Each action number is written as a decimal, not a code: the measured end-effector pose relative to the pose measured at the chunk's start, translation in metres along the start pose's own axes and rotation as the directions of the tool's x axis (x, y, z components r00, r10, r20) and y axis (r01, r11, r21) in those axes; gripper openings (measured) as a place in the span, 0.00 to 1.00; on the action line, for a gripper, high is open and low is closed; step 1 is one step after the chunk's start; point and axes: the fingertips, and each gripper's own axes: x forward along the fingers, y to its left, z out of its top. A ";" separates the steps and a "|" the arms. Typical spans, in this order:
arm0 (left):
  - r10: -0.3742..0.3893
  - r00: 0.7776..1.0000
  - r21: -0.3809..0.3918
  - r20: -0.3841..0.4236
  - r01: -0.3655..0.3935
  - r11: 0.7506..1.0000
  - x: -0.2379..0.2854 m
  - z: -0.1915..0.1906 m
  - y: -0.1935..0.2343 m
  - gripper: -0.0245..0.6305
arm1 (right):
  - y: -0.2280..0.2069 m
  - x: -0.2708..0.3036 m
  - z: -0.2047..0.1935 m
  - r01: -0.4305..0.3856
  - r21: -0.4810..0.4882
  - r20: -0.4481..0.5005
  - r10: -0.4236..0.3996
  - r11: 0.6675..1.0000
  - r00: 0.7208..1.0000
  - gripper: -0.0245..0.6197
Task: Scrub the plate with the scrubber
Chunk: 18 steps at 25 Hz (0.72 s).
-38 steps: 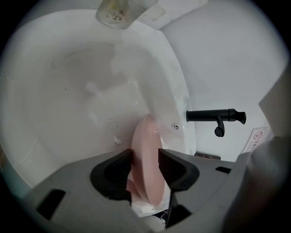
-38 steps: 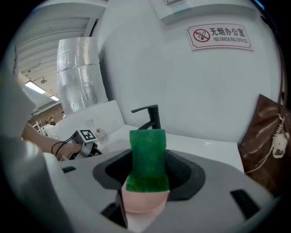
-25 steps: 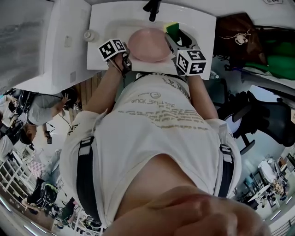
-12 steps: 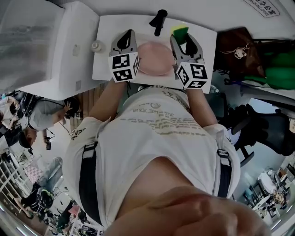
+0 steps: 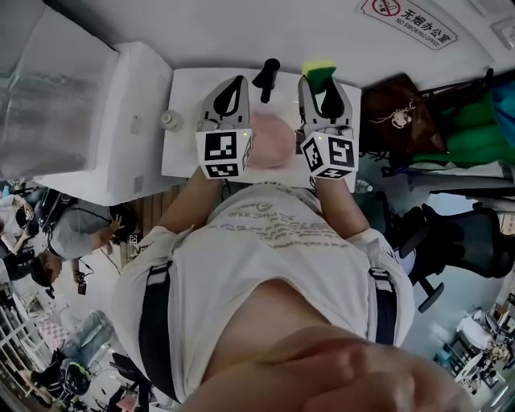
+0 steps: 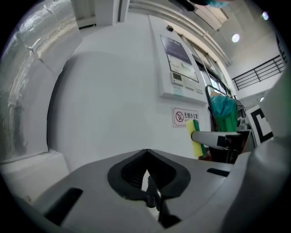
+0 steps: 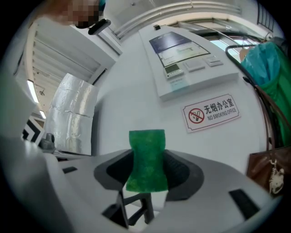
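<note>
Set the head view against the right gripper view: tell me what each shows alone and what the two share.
Head view only: the pink plate lying in the white sink, the black faucet behind it, and the person's white shirt.
Right gripper view only: the wall control panel above the sign.
Both: the right tongs shut on the scrubber, the no-smoking sign, and the brown bag at the right.
</note>
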 end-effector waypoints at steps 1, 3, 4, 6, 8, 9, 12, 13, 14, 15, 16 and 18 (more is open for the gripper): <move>0.009 1.000 0.002 -0.011 -0.008 1.000 0.002 -0.002 0.002 0.07 | -0.004 0.001 0.001 0.017 -0.008 -0.002 -0.017 1.000 1.000 0.37; 0.021 0.999 -0.014 -0.033 -0.022 1.000 0.006 -0.006 0.005 0.07 | -0.013 0.002 0.003 0.045 -0.022 -0.015 -0.045 0.999 0.999 0.36; 0.023 0.999 -0.024 -0.043 -0.024 0.999 0.007 -0.007 0.005 0.07 | -0.017 0.002 0.003 0.053 -0.027 -0.023 -0.054 0.998 0.998 0.36; 0.019 0.998 -0.031 -0.057 -0.020 0.999 0.008 -0.009 0.004 0.07 | -0.021 0.002 0.002 0.062 -0.033 -0.036 -0.063 0.998 0.997 0.36; 0.014 0.998 -0.022 -0.063 -0.016 1.000 0.010 -0.009 0.001 0.07 | -0.025 0.001 0.001 0.068 -0.031 -0.047 -0.070 0.997 0.996 0.35; 0.015 0.998 -0.018 -0.064 -0.017 1.000 0.010 -0.008 0.000 0.07 | -0.027 0.000 0.000 0.072 -0.026 -0.052 -0.073 0.997 0.996 0.35; 0.026 0.997 -0.022 -0.069 -0.028 0.999 0.010 -0.008 0.000 0.07 | -0.029 -0.002 -0.003 0.079 -0.016 -0.065 -0.080 0.997 0.995 0.36; 0.033 0.997 -0.022 -0.070 -0.034 0.999 0.011 -0.007 0.001 0.07 | -0.028 -0.002 -0.002 0.080 -0.017 -0.065 -0.081 0.997 0.995 0.36; 0.040 0.997 -0.023 -0.072 -0.042 0.999 0.011 -0.006 0.002 0.07 | -0.028 -0.001 -0.001 0.080 -0.019 -0.062 -0.081 0.997 0.995 0.36; 0.047 0.996 -0.023 -0.074 -0.049 0.999 0.011 -0.006 0.003 0.07 | -0.027 -0.002 0.001 0.082 -0.022 -0.058 -0.083 0.996 0.995 0.36; 0.054 0.996 -0.025 -0.076 -0.056 0.998 0.010 -0.005 0.004 0.07 | -0.027 -0.002 0.004 0.085 -0.027 -0.054 -0.086 0.996 0.995 0.36; 0.063 0.995 -0.031 -0.078 -0.065 0.997 0.008 -0.003 0.005 0.07 | -0.026 -0.003 0.008 0.092 -0.033 -0.049 -0.093 0.995 0.994 0.36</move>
